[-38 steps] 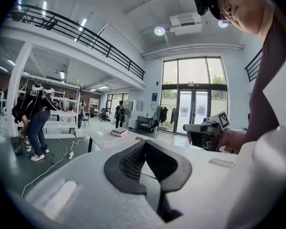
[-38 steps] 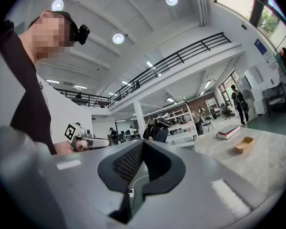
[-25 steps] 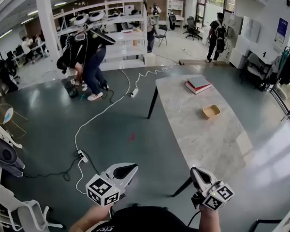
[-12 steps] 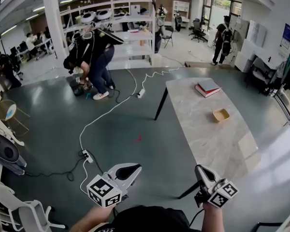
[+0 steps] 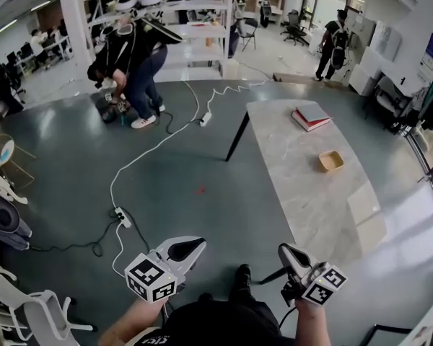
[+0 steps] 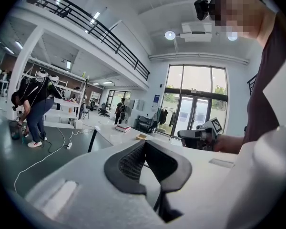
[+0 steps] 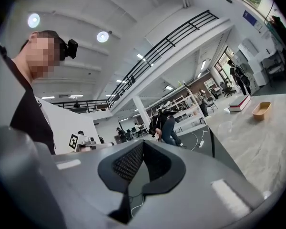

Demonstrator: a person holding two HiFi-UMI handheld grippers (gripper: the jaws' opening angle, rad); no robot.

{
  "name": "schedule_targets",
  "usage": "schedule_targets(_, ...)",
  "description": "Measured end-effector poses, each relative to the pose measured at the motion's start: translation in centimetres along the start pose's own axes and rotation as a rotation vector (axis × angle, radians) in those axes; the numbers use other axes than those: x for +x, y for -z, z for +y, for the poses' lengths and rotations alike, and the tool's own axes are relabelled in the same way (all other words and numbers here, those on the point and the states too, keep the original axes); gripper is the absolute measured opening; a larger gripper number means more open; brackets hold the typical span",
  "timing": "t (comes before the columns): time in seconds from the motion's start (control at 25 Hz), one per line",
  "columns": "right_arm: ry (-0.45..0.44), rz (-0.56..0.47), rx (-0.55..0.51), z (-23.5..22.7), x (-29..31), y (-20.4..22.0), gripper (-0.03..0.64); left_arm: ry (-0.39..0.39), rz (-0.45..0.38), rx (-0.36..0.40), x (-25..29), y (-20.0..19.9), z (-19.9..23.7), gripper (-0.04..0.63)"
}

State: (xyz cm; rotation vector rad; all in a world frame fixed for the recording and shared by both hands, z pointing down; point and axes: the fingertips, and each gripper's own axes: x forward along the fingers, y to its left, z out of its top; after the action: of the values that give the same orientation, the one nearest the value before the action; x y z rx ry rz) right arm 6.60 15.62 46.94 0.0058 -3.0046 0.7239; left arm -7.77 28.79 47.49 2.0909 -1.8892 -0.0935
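Observation:
I hold both grippers in the air at waist height over the grey floor, touching nothing. In the head view my left gripper [image 5: 190,246] is shut and empty, pointing forward. My right gripper [image 5: 284,251] is also shut and empty, near the close corner of a long marble table [image 5: 303,186]. On the table's far end lie stacked books [image 5: 312,116] and a small wooden tray [image 5: 331,161]. The left gripper view shows its jaws [image 6: 145,146] closed, with the right gripper [image 6: 181,134] beside it. In the right gripper view the jaws [image 7: 143,146] are closed too.
A white cable with a power strip [image 5: 120,214] runs across the floor to the left. A person [image 5: 130,52] bends over by white shelves [image 5: 180,20] at the back. Another person [image 5: 335,34] stands far right. White chairs [image 5: 22,312] sit at my near left.
My view has shifted forward a little toward the table, and a foot now shows below. Both grippers keep their pose and stay shut.

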Motion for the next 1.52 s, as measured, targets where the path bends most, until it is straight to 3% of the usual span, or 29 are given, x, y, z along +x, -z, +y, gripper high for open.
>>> schedule_targets(0.72,0.024,-0.043,-0.006,-18.6,1.5,-9.7,0.0,0.083,0.045,0.069,22.6,-7.5,2.0,0.002)
schedule_targets(1.08,0.074,-0.028,0.042,-24.8,-0.7,-10.0,0.001,0.174,0.092,0.074,31.7,-7.4,0.5,0.002)
schedule_targets(1.52,0.288,-0.1,0.065,-34.3,1.1,-12.9,0.0,0.385,0.126,0.095,44.9,-10.5,5.1,0.002)
